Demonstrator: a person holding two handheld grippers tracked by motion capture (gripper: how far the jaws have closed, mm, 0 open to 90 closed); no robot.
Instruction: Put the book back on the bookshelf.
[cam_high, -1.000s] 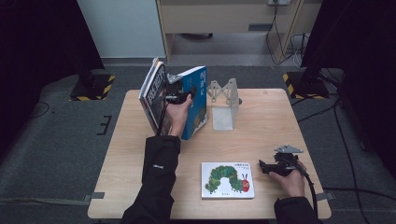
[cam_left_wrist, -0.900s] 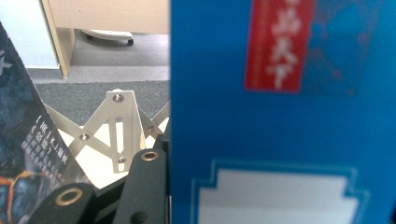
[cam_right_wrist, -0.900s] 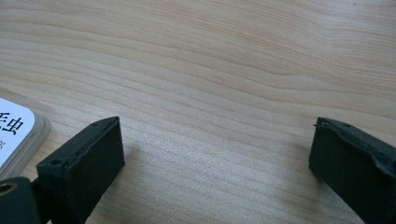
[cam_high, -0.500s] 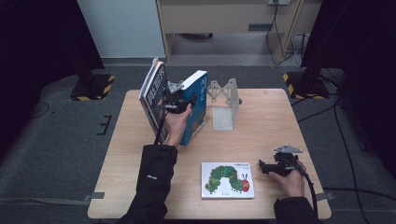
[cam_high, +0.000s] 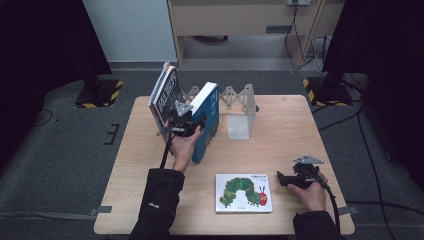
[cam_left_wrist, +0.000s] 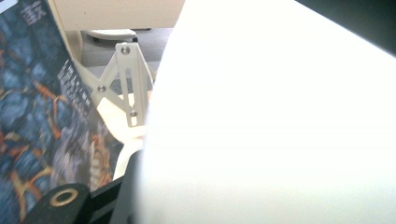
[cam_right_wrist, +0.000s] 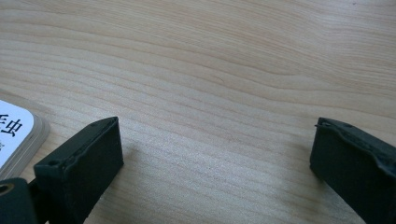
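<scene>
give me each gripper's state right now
Left gripper: shut on the blue book.
Right gripper: open, holding nothing, low over the table.

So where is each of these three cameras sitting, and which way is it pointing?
High view: fixed above the person's side, looking forward and down on the wooden table; both forearms, the left gripper and the right gripper show.
Left gripper view: rides the left gripper, facing a white book face up close, a dark patterned book beside it; one black jaw shows.
Right gripper view: rides the right gripper, looking low across the table, jaws wide apart.
Shared: the caterpillar picture book in the high view, its corner in the right gripper view.
</scene>
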